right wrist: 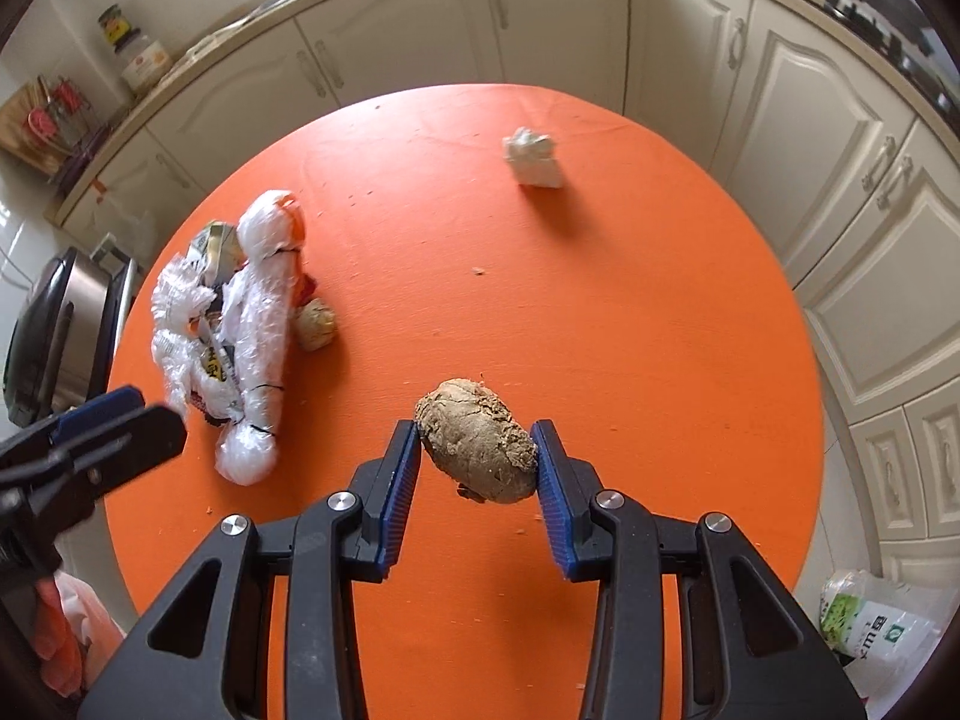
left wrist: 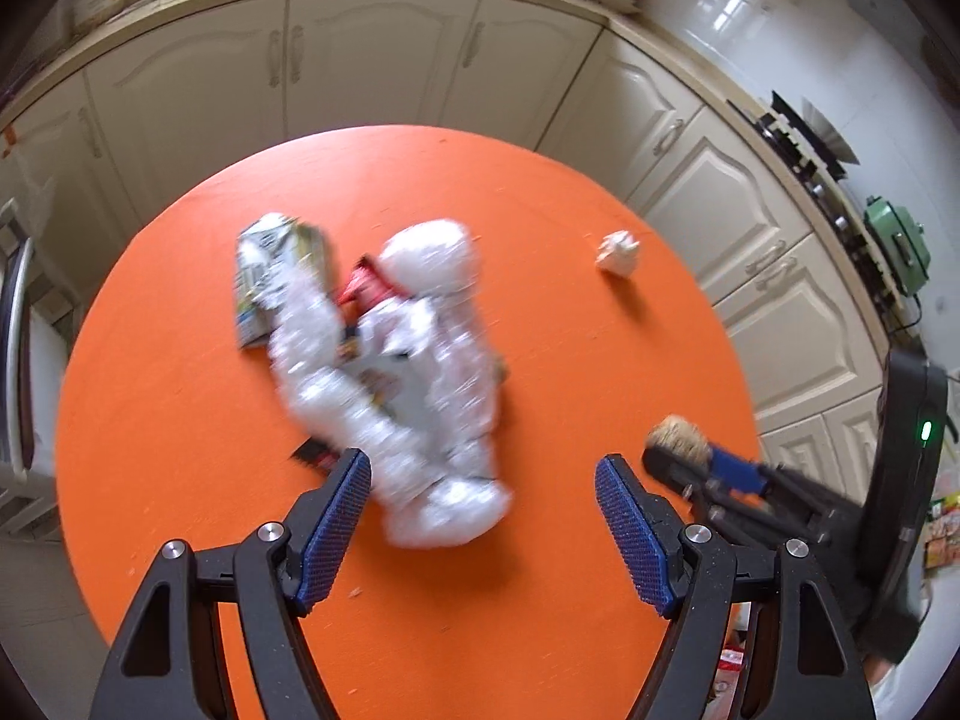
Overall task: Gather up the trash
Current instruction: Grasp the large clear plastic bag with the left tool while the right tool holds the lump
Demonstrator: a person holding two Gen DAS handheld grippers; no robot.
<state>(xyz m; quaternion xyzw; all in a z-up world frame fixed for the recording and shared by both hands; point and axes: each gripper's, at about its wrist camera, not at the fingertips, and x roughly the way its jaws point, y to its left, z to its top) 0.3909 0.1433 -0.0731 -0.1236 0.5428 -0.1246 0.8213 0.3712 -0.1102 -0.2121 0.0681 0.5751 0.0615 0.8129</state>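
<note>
1. While the round orange table (right wrist: 600,312) fills both views with cream cabinets (right wrist: 840,192) curving behind it, it serves as the place where all the trash is laid out.
2. Next in size is the plastic bag (right wrist: 252,324), clear and crumpled, lying toward the table's left side with printed wrappers (left wrist: 270,264) showing inside and around it; it looks like the collecting point for the rest.
3. The left gripper (left wrist: 483,516) hangs over the near end of that bag with its jaws spread wide and nothing pressed between them, probably ready to take the bag's edge.
4. The right gripper (right wrist: 477,483) pinches a brown crumpled wad (right wrist: 480,450) between its blue pads, lifted clear of the table, its shadow apart from it; being soft, it is squeezed at its middle so it won't slip.
5. A second brown wad (right wrist: 315,324) rests touching the bag's right side.
6. A white crumpled tissue (right wrist: 534,159) sits alone near the far edge, well apart from the bag and not yet gathered.
</note>
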